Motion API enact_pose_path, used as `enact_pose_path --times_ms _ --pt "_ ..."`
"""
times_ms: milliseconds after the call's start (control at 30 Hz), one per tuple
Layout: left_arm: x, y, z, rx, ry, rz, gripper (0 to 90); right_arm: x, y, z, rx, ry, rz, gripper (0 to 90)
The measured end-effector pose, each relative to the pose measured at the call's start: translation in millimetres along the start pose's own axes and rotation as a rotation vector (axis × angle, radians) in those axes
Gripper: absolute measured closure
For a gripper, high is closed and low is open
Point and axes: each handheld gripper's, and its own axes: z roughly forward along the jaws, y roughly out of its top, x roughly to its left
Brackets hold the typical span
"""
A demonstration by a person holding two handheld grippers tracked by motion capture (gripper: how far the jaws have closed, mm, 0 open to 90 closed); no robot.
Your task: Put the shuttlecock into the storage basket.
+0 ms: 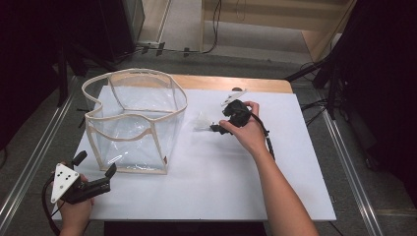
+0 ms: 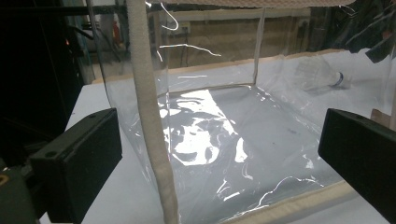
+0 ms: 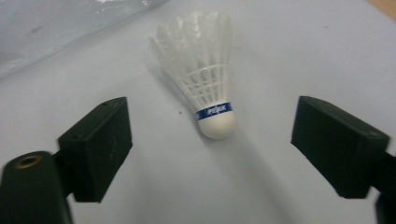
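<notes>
The right gripper (image 3: 212, 144) stands spread, with the shuttlecock (image 3: 205, 93) lying untouched ahead between its jaws on bare table (image 3: 280, 56). The left gripper (image 2: 219, 158) is spread too, facing the clear bag's (image 2: 210, 121) corner seam.

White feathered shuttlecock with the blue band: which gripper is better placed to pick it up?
Right. The right gripper has its jaws open on either side of the white feathered shuttlecock, which lies on the white table. The left gripper sits at the near corner of the clear plastic bag, away from the shuttlecock.
</notes>
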Motion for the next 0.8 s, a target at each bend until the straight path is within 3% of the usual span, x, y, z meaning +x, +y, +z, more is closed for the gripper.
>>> enact_pose_path --times_ms 33,100,367,667,700,800 --pt "0.0 0.0 0.0 -0.001 0.0 0.0 0.3 -1.3 -0.6 3.8 0.008 0.02 0.007 0.0" --pt "0.2 0.0 0.0 -0.001 -0.001 -0.002 0.3 -2.5 -1.6 8.5 0.022 0.047 0.012 0.0" --pt "0.7 0.0 -0.1 -0.003 -0.005 -0.005 0.3 -7.1 -6.1 17.5 0.062 0.067 -0.057 0.0" --pt "0.7 0.0 -0.1 -0.002 -0.005 -0.004 0.3 -5.9 -5.8 25.4 0.112 0.049 -0.075 0.0" --pt "0.6 0.0 0.0 -0.002 -0.005 -0.004 0.3 -5.7 -5.3 26.3 0.114 0.042 -0.077 5.2" --pt "0.6 0.0 -0.1 -0.002 -0.005 -0.004 0.3 -5.3 -4.2 26.9 0.113 0.039 -0.071 6.1"
